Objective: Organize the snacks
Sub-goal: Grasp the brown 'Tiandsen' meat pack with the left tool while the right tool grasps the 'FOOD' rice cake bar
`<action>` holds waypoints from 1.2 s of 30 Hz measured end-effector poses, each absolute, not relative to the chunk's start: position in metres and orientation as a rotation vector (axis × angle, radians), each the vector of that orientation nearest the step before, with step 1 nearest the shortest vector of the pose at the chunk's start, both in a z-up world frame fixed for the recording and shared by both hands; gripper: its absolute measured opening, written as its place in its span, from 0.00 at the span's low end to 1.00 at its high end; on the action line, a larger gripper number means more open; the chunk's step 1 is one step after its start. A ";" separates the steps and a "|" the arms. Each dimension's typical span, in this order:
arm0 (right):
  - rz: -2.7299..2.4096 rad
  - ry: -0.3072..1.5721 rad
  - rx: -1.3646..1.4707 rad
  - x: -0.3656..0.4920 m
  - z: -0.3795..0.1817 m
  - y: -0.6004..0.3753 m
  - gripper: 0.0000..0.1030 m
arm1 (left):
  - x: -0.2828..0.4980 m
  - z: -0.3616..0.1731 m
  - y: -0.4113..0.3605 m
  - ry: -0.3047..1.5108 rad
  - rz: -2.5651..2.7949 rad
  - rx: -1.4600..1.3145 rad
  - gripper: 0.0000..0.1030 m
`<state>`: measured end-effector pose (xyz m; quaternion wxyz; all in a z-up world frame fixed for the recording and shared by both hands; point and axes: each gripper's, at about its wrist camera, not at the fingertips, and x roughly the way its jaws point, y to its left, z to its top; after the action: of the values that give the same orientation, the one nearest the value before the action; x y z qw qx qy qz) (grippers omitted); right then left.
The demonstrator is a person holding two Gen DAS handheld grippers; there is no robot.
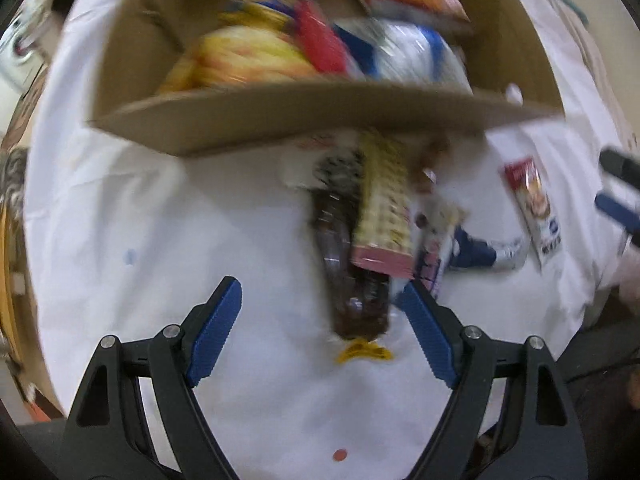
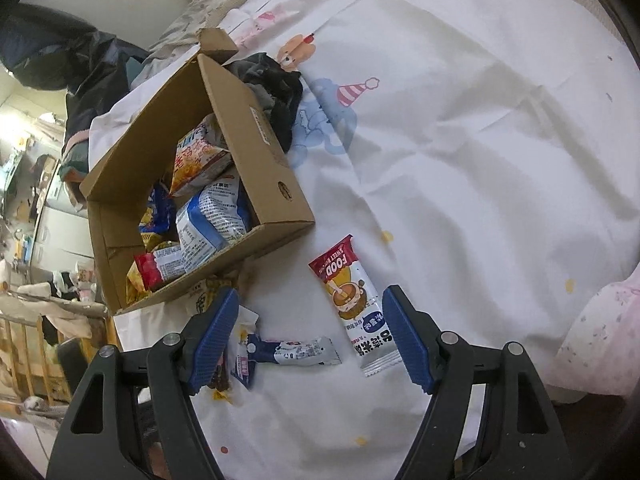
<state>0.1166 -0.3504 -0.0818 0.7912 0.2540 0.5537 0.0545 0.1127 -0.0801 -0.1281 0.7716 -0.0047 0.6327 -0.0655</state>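
An open cardboard box [image 1: 280, 120] [image 2: 256, 136] holding several snack packets sits on a white bedsheet. The left wrist view is blurred. In front of the box lies a small pile with a dark brown packet [image 1: 360, 308] and a yellow bar with a pink end [image 1: 384, 208] on top of it. My left gripper [image 1: 320, 296] hangs open over the brown packet's near end, not pressing on it. A blue-and-white packet [image 1: 480, 252] [image 2: 296, 352] and a red-and-white packet [image 1: 532, 208] [image 2: 352, 304] lie to the right. My right gripper [image 2: 310, 300] is open just above these two, holding nothing.
Dark clothing [image 2: 280, 92] lies against the box's far side. A pink pillow [image 2: 600, 340] sits at the right. The bed's edge with a wooden rail [image 2: 24, 344] is at the left. The printed sheet [image 2: 480, 120] stretches away beyond the snacks.
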 end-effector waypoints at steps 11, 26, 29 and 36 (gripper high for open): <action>0.106 1.204 0.532 0.119 -0.084 -0.348 0.75 | 0.115 -0.146 -0.094 1.398 -0.159 0.049 0.46; 0.166 1.199 0.539 0.121 -0.077 -0.335 0.75 | 0.055 -0.136 -0.041 1.484 -0.069 -0.049 0.63; 0.165 1.203 0.538 0.120 -0.077 -0.335 0.75 | 0.058 -0.136 -0.048 1.452 -0.051 0.000 0.73; 0.129 1.219 0.568 0.120 -0.085 -0.351 0.75 | 0.075 -0.158 -0.065 1.500 -0.041 0.047 0.73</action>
<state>0.1196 -0.3509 -0.0847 0.7802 0.2629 0.5644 0.0598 0.0753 -0.0647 -0.1577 0.7311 0.0214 0.6816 -0.0185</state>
